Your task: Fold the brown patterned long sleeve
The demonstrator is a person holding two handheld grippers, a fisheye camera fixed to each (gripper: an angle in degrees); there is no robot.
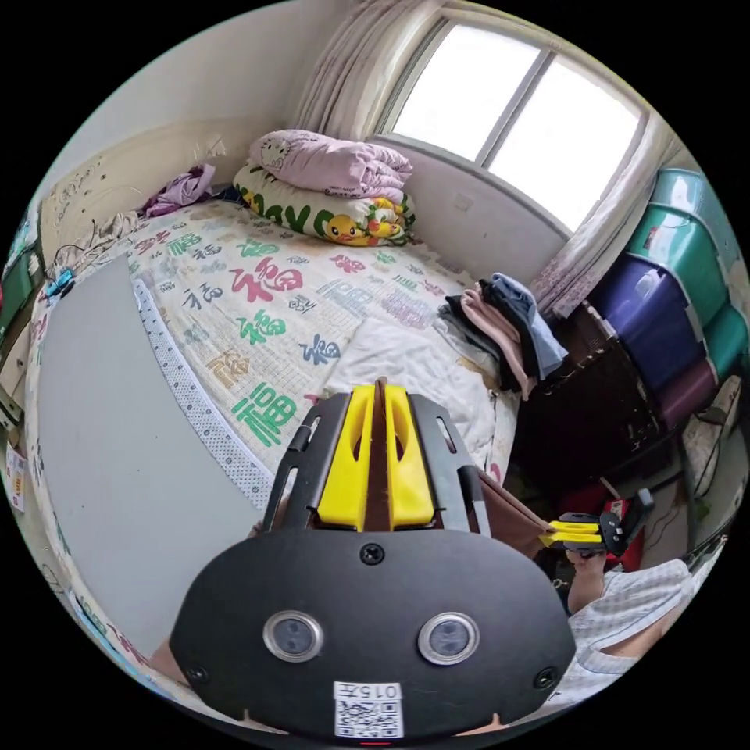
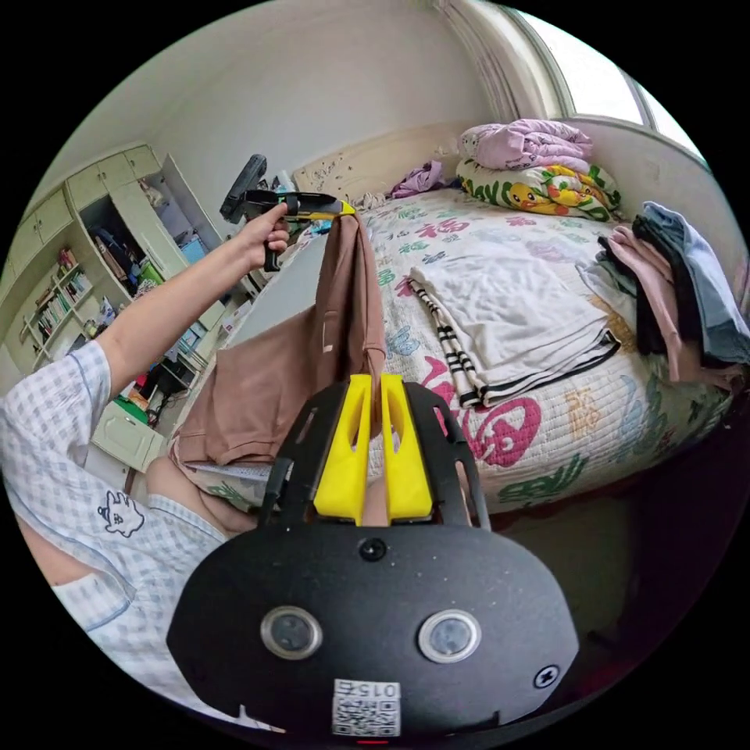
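Brown long sleeve (image 2: 312, 367): held above the bed (image 2: 547, 437) edge, hanging; left tongs (image 2: 332, 208) clenched on its upper end, right tongs (image 2: 373, 437) clenched on cloth lower; long axis runs between them, rest draping toward the person.

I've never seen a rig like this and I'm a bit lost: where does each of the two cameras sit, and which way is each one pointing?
Left gripper view: rides behind the left gripper, shut on the brown garment, facing across the bed toward the window; the right gripper and a hand show.

Right gripper view: rides behind the right gripper, also clamping the cloth, facing up the bed toward the wardrobe; the person's arm lifts the left gripper.

Shared: garment, bed, folded quilts, clothes pile.
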